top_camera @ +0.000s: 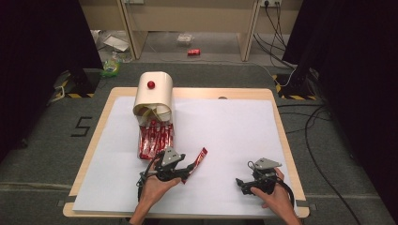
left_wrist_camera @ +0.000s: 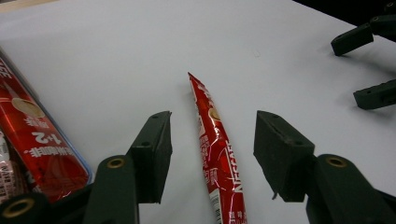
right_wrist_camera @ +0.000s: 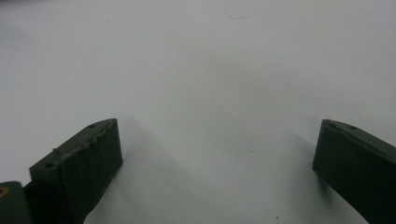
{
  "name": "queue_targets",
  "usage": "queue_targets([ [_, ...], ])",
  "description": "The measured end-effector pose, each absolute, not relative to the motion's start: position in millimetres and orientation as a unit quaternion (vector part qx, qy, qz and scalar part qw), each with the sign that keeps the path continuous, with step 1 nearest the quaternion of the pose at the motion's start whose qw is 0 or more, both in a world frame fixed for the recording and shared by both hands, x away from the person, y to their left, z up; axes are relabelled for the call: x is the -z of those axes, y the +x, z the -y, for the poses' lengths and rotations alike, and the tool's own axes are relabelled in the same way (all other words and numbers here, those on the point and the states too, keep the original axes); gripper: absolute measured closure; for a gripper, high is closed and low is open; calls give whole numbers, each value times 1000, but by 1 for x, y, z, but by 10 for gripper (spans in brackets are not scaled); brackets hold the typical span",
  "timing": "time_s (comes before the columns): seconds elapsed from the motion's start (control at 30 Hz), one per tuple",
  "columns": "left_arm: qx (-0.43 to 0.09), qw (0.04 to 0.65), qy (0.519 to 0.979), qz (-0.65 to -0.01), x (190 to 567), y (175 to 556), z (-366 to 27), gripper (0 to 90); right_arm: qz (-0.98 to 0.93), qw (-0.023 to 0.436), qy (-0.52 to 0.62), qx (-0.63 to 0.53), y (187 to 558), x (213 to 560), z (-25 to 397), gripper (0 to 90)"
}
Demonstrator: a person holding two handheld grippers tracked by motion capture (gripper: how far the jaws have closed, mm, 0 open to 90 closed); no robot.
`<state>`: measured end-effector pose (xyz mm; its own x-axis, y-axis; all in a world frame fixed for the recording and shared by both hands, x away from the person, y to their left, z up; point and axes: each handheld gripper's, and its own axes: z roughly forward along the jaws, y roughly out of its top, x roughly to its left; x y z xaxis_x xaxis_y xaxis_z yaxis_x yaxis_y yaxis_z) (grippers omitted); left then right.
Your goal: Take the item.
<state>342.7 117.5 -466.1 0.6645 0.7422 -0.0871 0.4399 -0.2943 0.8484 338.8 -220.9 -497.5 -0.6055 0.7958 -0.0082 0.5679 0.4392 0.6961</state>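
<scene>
Red sachet point(left_wrist_camera: 216, 144) prob. light, thin, floppy w/ slick foil; best pinched mid-length across its narrow width; long glossy stick, white print; lies on white bench point(top_camera: 234, 136) between spread jaws of left gripper point(left_wrist_camera: 212, 154), untouched; right gripper point(right_wrist_camera: 217, 163) wide, empty.

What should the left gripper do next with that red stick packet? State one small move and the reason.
Probably close the left gripper on the red packet. Its jaws stand open on either side of the packet, which lies on the white sheet between them, apart from both pads.
</scene>
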Motion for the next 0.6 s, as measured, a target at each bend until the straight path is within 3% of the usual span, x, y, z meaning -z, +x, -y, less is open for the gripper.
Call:
queue_targets([
  [0.23,-166,463,782,-382,462,342,-119,346,-831,170,410,-335,339,497,221,17],
  [0.6,-170,466,775,-391,456,341,-128,270,-831,170,410,-335,339,498,221,17],
])
